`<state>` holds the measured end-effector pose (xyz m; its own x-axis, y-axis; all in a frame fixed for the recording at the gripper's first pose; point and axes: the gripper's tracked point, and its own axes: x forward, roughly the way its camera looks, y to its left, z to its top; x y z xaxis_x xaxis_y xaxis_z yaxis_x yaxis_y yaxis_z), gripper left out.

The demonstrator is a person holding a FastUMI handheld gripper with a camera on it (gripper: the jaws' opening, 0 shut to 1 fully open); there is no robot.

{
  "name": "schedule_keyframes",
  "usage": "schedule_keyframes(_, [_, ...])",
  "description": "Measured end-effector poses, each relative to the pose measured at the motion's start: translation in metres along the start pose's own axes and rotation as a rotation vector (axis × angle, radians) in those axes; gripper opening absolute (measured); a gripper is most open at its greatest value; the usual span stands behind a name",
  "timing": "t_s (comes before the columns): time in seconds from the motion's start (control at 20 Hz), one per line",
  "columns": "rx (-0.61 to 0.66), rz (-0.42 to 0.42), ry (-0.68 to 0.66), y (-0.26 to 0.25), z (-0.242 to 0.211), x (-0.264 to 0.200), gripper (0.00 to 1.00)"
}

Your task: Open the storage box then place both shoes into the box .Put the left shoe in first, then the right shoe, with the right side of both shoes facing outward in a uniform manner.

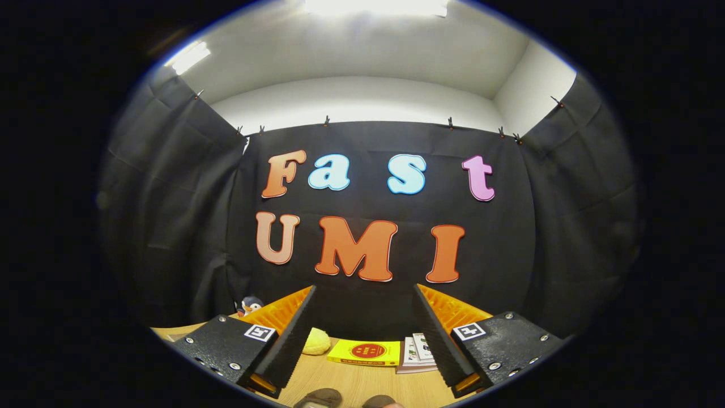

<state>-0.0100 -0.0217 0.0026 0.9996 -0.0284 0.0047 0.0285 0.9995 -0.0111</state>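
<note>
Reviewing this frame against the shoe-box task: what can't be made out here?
- Gripper: open, holding nothing.
- Two shoes: just their tops show below the fingers, cut off; left from right unclear.
- Penguin toy: partly behind the left finger.
- Booklets: partly behind the right finger.

The gripper [362,334] is held above the table [351,385], pointed level toward the far side of it. Its two fingers [291,334] are spread wide apart, and nothing is gripped between them.
</note>
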Motion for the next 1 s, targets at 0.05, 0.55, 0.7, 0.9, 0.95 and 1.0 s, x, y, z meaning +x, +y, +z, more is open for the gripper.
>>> schedule_keyframes(0.05, [0.001,-0.004,0.002,-0.001,-0.003,-0.001,0.98])
schedule_keyframes(0.55, [0.149,0.180,0.328,0.075,-0.122,0.001,0.98])
schedule_keyframes(0.7, [0.188,0.230,0.465,0.101,-0.163,0.001,0.98])
schedule_keyframes(0.9, [0.245,0.323,0.570,0.138,-0.200,-0.006,0.98])
schedule_keyframes(0.95, [0.261,0.354,0.602,0.149,-0.209,-0.010,0.99])
schedule_keyframes(1.0, [0.274,0.383,0.641,0.158,-0.220,-0.014,0.99])
